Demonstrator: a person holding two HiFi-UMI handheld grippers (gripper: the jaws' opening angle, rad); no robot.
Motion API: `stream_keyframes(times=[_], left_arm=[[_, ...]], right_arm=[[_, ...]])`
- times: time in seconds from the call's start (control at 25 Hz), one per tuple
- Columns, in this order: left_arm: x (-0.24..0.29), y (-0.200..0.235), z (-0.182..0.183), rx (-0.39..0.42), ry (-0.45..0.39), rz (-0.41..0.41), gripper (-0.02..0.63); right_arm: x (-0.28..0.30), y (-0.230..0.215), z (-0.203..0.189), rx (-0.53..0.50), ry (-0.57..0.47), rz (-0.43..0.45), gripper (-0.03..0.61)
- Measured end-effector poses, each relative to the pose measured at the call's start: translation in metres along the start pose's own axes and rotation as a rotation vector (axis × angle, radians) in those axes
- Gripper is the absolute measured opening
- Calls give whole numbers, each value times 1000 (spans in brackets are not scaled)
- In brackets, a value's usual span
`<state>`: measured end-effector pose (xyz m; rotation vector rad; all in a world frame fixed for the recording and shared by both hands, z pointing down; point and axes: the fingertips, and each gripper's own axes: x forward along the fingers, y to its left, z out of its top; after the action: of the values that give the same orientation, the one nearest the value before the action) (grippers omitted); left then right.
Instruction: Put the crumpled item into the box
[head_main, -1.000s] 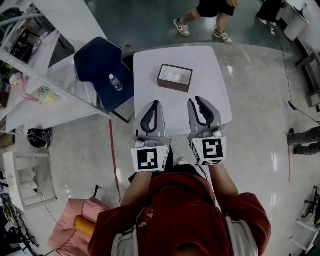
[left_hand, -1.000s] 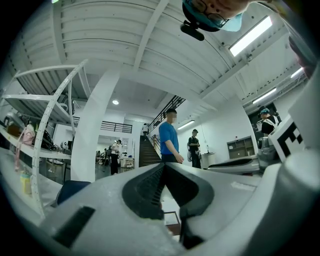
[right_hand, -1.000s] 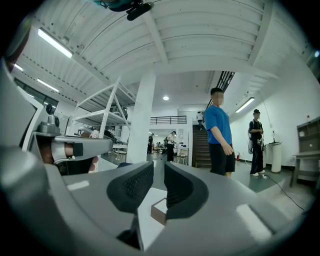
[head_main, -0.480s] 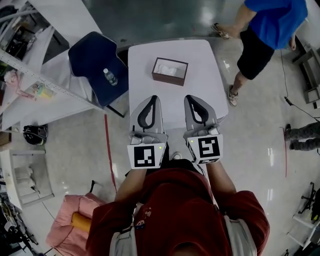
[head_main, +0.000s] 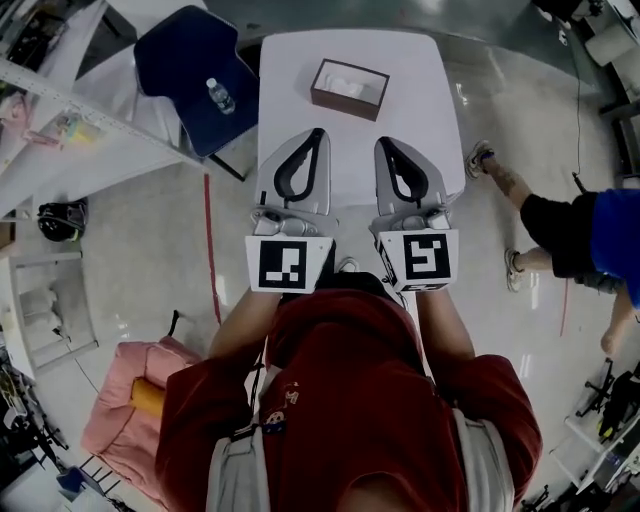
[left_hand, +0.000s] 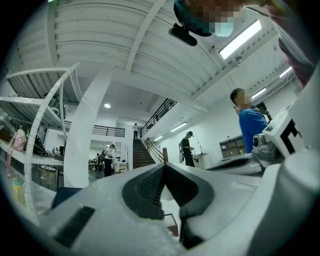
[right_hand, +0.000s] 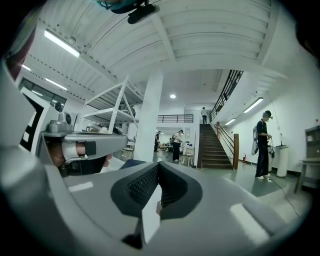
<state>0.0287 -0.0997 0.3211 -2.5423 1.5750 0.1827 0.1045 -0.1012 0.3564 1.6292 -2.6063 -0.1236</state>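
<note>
Just markers (head_main: 289, 264): left gripper (head_main: 318, 132), right gripper (head_main: 384, 141)

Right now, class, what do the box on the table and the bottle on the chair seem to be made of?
Box: dark brown, matte walls, likely cardboard or wood; it is too small in view to settle.
Bottle: a clear, see-through body with a pale cap, so probably plastic.

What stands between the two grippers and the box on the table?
Nothing visible does. Only bare white table lies between the left gripper, the right gripper and the box; both jaws are shut.
</note>
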Motion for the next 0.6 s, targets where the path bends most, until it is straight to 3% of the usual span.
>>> stream_keyframes(times=[0.6], left_arm=[[-8, 21, 0, -16, -6, 55, 3]], right_arm=[[5, 5, -3, -17, 18, 3, 2]])
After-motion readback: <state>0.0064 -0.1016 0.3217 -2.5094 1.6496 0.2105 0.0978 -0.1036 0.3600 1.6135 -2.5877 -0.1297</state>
